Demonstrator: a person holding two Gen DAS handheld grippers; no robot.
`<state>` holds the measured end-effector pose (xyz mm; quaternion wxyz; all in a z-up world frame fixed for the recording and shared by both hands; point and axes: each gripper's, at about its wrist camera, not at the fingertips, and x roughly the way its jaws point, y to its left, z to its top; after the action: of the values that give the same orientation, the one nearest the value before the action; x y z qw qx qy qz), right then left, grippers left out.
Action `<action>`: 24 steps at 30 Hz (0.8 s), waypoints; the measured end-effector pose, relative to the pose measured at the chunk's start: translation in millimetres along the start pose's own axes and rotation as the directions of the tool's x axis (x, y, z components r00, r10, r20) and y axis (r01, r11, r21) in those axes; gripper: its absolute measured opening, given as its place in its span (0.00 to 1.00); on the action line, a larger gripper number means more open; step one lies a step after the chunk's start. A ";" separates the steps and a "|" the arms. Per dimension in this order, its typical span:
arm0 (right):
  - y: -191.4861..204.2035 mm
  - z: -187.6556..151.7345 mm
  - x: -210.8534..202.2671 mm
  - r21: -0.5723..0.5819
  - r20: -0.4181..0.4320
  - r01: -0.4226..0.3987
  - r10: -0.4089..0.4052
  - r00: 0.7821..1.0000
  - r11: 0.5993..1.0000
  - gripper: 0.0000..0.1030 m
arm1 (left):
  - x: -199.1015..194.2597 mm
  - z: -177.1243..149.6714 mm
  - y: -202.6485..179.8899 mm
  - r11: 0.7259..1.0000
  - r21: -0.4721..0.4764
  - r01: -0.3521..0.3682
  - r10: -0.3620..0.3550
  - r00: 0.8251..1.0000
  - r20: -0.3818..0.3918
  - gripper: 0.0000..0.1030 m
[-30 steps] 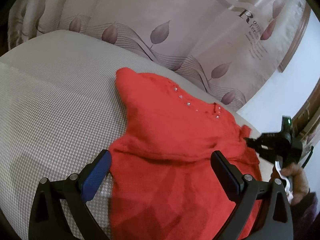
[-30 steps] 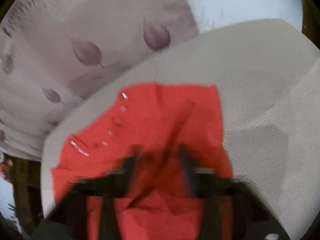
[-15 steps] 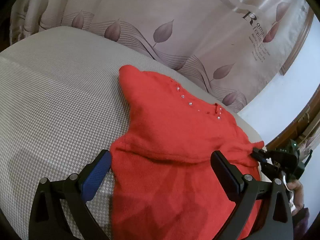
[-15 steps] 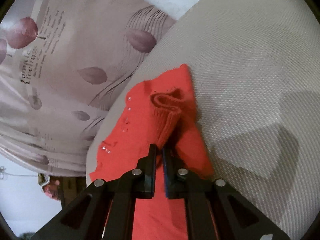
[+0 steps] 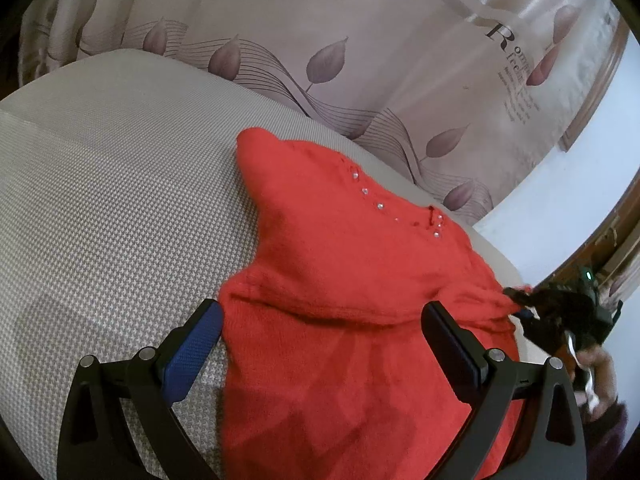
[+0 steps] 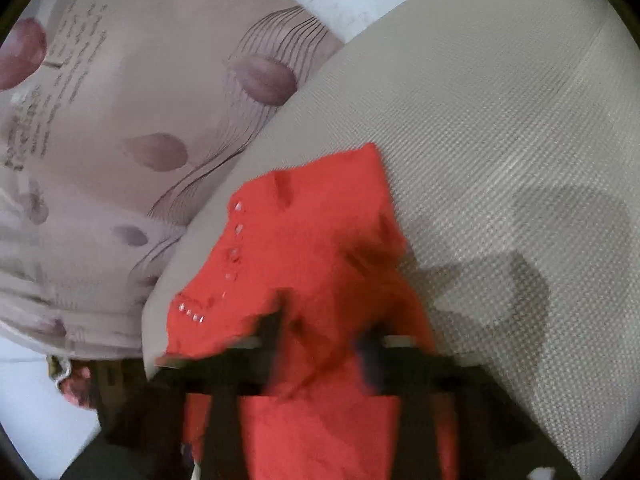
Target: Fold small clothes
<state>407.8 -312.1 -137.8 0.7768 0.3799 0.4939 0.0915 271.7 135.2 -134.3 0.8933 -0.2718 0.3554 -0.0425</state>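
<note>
— So, what did the left wrist camera show?

— A red knitted sweater [image 5: 340,280] lay spread on the grey woven cushion [image 5: 100,200], neckline toward the far side, with a row of small shiny beads [image 5: 378,205] along it. A leaf-print curtain [image 5: 320,60] hung behind. The left gripper [image 5: 320,336] stood over the near part of the sweater with its tongs spread wide and nothing pinched; the blue-padded finger was over the bare cushion just beside the sweater's left edge, and the other was over the red knit.

— And the other tool?

— At the far right, the right gripper [image 5: 520,300] was at the tip of the sweater's right sleeve, a hand [image 5: 600,364] behind it. From there I could not tell how its tongs stood.

— What about the right wrist camera?

— It was blurred. The sweater [image 6: 312,248] ran from the near edge toward the curtain [image 6: 120,100], beads [image 6: 238,228] on the left, cushion [image 6: 500,140] on the right. The right gripper [image 6: 320,320] had just been parting its tongs; they stood apart, with red knit showing in the gap. Whether the pads touched it, the blur hid.
</note>
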 end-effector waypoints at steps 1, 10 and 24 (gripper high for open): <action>-4.9 -3.9 -5.8 0.001 0.010 -0.047 0.047 0.999 0.999 0.15 | 0.1 -0.4 -0.1 1.000 -0.001 0.000 0.000 1.000 0.000 0.96; -28.9 -21.4 -22.5 -0.061 0.034 -0.134 0.136 0.990 0.989 0.21 | 0.7 -1.2 -2.1 1.000 -0.006 -0.002 0.002 1.000 -0.003 0.96; -11.4 -47.0 -25.3 -0.240 0.041 -0.084 0.097 0.994 0.967 0.07 | -0.4 -2.0 1.1 1.000 -0.022 0.010 -0.010 1.000 0.000 0.96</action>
<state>353.3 -309.6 -138.4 0.8244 0.3083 0.4410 0.1755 269.9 135.3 -135.8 0.8900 -0.2833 0.3545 -0.0429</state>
